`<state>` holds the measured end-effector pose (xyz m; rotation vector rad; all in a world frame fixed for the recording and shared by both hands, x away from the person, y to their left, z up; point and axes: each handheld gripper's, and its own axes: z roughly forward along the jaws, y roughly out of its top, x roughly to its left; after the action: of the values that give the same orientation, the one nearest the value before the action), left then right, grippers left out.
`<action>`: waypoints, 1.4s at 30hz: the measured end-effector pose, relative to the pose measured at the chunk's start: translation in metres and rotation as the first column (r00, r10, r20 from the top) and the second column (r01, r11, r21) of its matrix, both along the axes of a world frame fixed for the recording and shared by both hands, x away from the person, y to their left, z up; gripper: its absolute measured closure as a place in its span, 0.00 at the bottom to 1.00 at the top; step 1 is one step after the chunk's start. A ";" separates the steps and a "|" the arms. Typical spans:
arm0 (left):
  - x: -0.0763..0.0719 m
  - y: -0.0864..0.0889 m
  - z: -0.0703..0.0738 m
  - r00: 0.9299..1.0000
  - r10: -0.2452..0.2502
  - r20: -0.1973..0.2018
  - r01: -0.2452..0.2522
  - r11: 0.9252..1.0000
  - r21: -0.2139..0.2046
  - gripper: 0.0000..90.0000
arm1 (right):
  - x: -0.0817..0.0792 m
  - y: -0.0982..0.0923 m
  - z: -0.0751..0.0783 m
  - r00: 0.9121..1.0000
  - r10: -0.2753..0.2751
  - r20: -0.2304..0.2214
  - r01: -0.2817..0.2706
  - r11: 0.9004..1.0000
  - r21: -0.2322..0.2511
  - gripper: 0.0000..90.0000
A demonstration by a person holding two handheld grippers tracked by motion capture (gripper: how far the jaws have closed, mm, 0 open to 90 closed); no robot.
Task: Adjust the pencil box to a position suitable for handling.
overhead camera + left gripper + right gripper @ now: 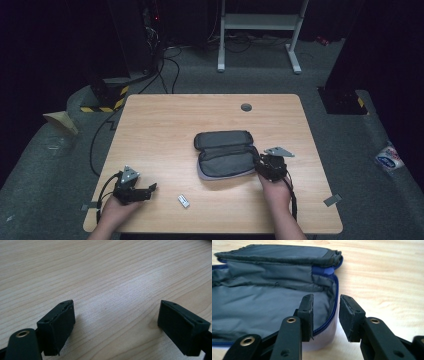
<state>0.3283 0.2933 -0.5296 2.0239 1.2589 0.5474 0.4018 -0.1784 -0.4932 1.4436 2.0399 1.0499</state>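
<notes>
The pouch [226, 155] lies open just right of the middle of the table [165, 120], its lid folded back toward twelve o'clock and its long axis running roughly from nine to three, tilted a little. The right gripper [261, 165] sits at the pouch's three o'clock end, on the near corner. In the right gripper view the jaws straddle the blue-zipped rim [331, 322]: one jaw stands inside over the grey lining, the other outside over the wood. A gap shows on both sides of the rim, so the jaws are partly spread and bracketing the wall, not pinching it. A grip on that end wall looks like the step in hand; for it the jaws need only press together where they stand, since the rim already runs between them.

The left gripper [150, 190] rests near the seven o'clock corner of the table, well apart from the pouch, jaws spread wide over bare wood. A small white eraser [183, 201] lies at its three o'clock, between the two hands and near the front edge. The right hand is plainly the nearer to the pouch; the left is nearer to the eraser.
</notes>
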 end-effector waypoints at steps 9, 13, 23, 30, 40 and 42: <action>0.000 0.000 0.000 1.000 0.000 0.001 0.000 1.000 0.002 0.16 | -0.018 0.012 -0.005 0.999 0.032 0.000 -0.032 0.997 0.068 0.71; 0.000 0.000 0.000 1.000 0.000 0.001 0.000 1.000 0.002 0.16 | -0.020 0.021 -0.006 0.999 0.041 0.008 -0.042 0.995 0.089 0.69; 0.000 0.000 0.000 1.000 0.001 0.000 -0.001 1.000 0.001 0.16 | -0.012 0.043 -0.008 0.998 0.057 0.011 -0.058 0.994 0.091 0.68; 0.000 0.000 0.000 1.000 0.000 0.000 0.000 1.000 0.000 0.16 | -0.010 0.048 -0.006 0.997 0.067 0.022 -0.069 0.994 0.080 0.69; 0.000 0.000 0.000 1.000 0.000 0.000 0.000 1.000 0.001 0.16 | -0.008 0.042 -0.005 0.998 0.061 0.021 -0.062 0.997 0.052 0.79; 0.000 0.000 0.000 1.000 -0.001 0.000 0.001 1.000 0.001 0.16 | -0.007 0.041 -0.005 0.998 0.059 0.018 -0.060 0.997 0.053 0.80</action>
<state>0.3284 0.2930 -0.5295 2.0251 1.2579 0.5475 0.3947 -0.1370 -0.4981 1.4027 2.0696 1.1446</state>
